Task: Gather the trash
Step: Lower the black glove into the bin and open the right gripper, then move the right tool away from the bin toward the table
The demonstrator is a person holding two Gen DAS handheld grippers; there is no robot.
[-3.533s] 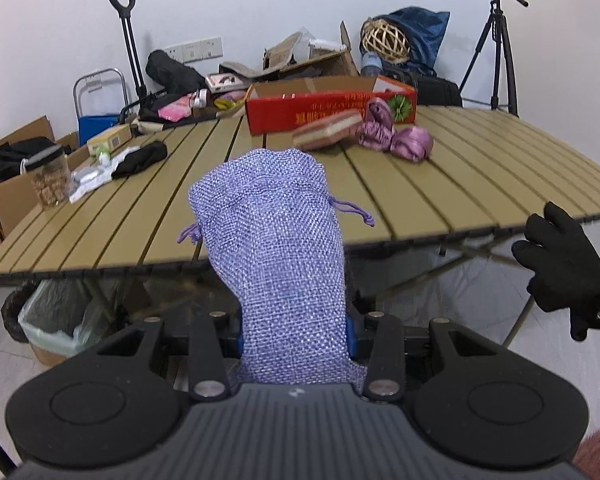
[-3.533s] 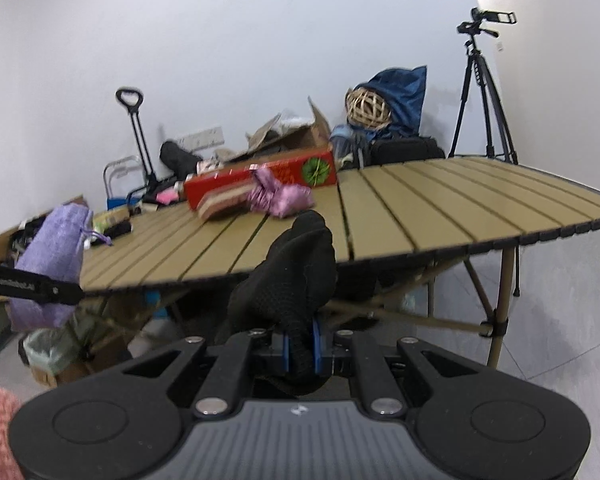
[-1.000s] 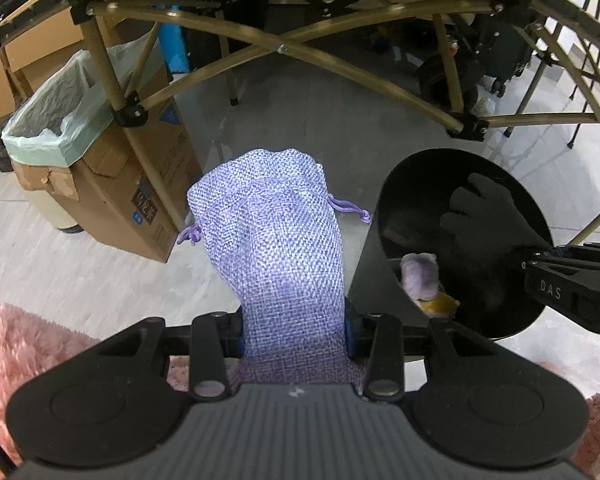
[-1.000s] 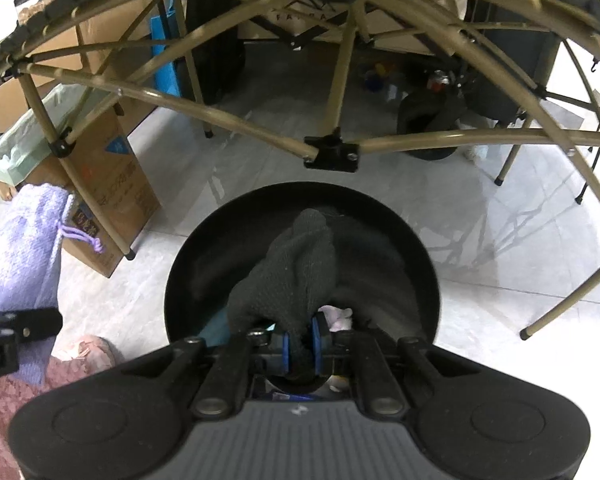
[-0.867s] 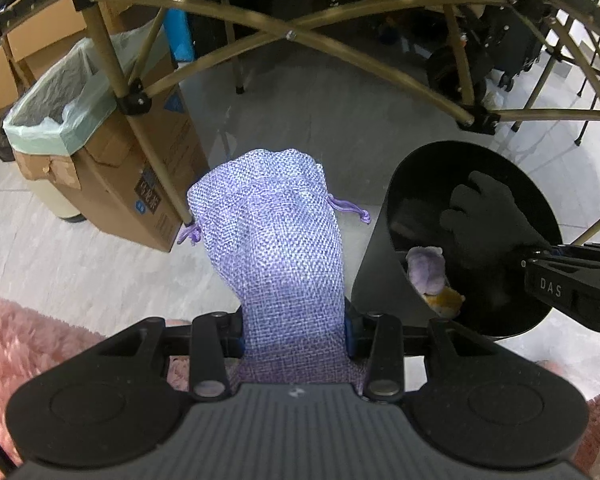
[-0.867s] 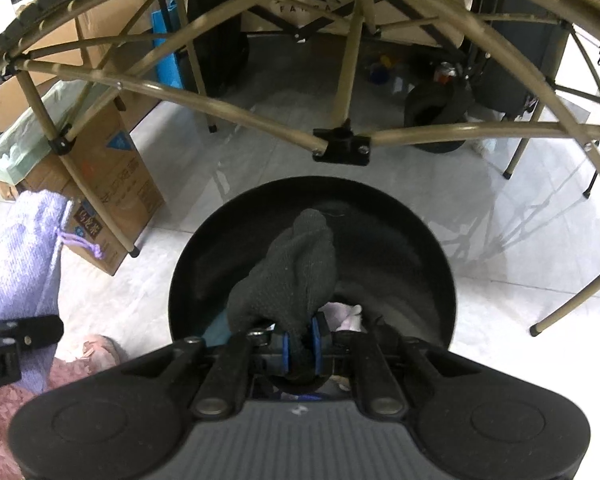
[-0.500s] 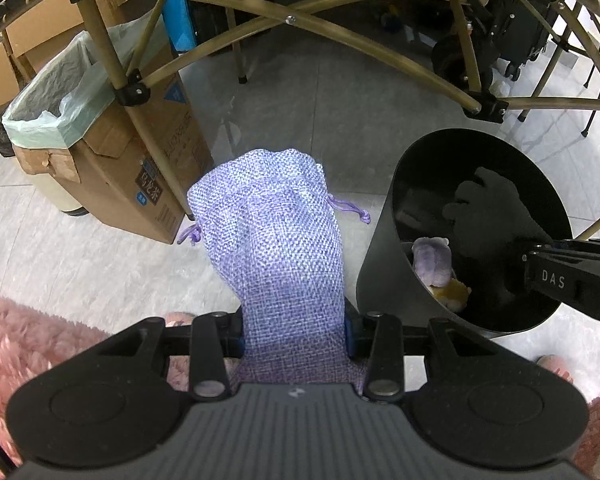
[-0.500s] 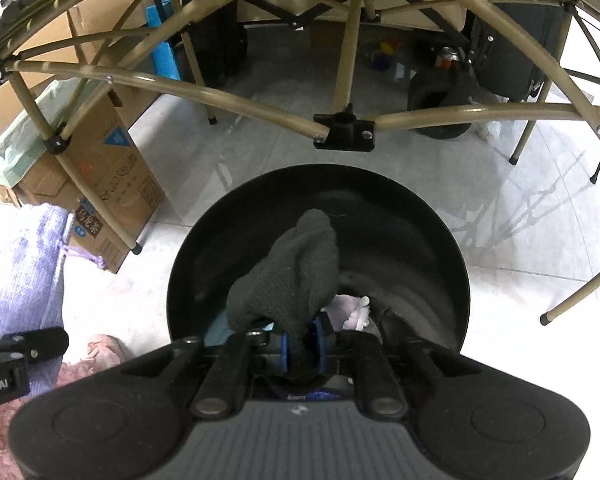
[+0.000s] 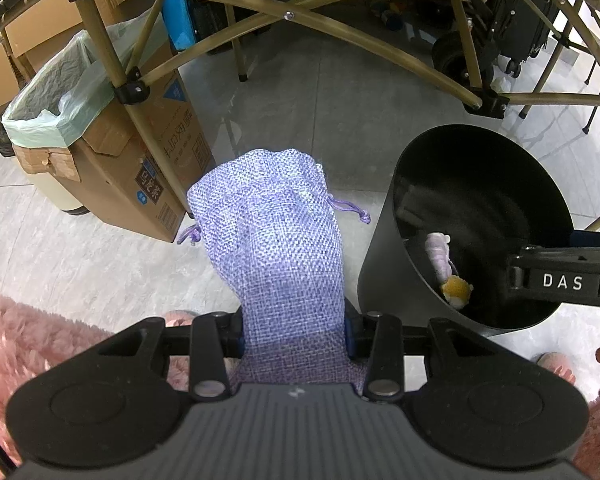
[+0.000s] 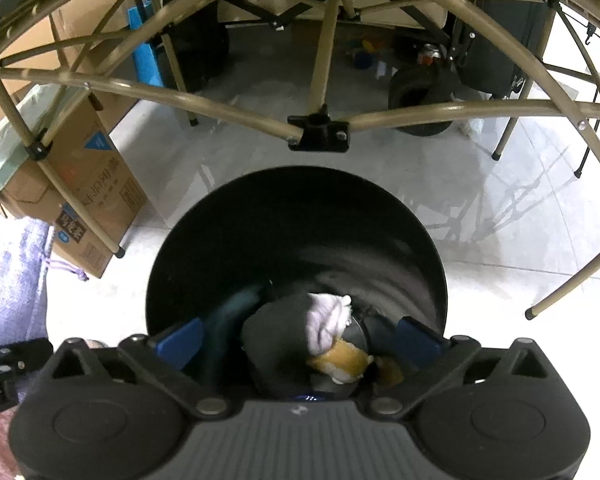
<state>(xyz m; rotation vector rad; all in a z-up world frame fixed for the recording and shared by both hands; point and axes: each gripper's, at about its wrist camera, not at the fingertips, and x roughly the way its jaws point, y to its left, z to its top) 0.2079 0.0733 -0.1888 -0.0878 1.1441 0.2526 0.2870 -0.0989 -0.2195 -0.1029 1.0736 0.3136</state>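
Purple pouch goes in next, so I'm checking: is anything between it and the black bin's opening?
Only the right tool, open over the black bin's mouth. The purple pouch, held in the left tool, hangs just left of the bin.

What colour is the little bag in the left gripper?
Light purple: the drawstring bag, clearest in the left wrist view.

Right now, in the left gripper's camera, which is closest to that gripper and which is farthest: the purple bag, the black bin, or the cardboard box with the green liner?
1. Purple bag: clamped in the left gripper, dead centre.
2. Black bin: on the floor just to the right.
3. Cardboard box: farther back on the left, by a table leg.
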